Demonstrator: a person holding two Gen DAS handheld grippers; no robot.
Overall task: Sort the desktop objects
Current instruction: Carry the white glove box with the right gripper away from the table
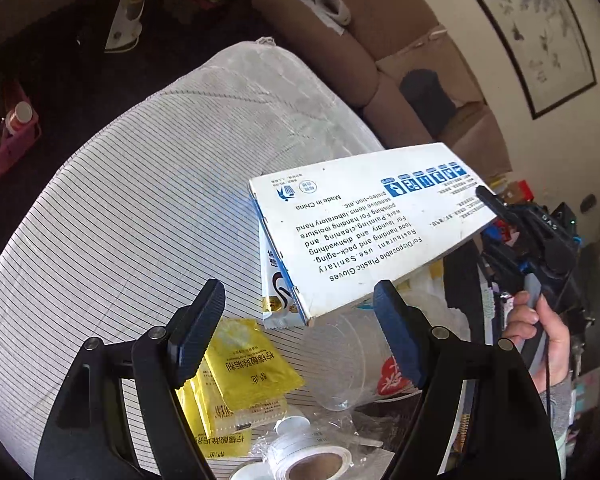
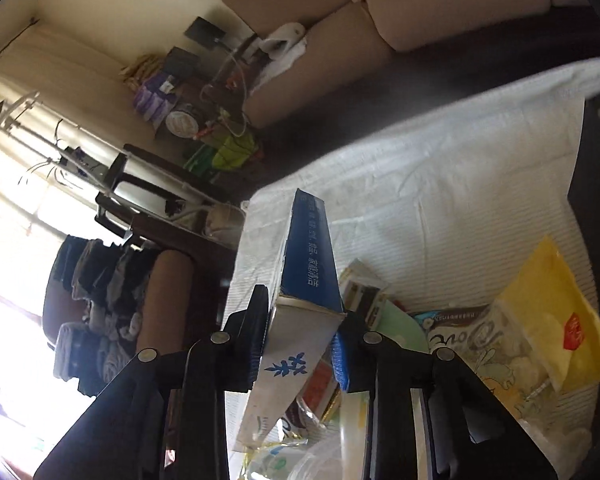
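Left gripper (image 1: pixel 300 328) nearest, fingers wide apart, nothing between them, hovering over yellow packets (image 1: pixel 248 364), clear plastic cup (image 1: pixel 340 360), tape roll (image 1: pixel 312 460) on striped cloth (image 1: pixel 120 200).

Glove box (image 1: pixel 364 224) held up off table, just ahead and right of left gripper, near corner almost between its fingertips.

Box long axis runs from that corner away to right gripper (image 2: pixel 300 332), clamped tight on far short end.

Judgement: right hand carries box; left is close enough to support or take near end.

Clutter lies below box.

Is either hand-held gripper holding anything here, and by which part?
The right hand-held gripper clamps the disposable-gloves box at one end; the left hand-held gripper is open, empty.
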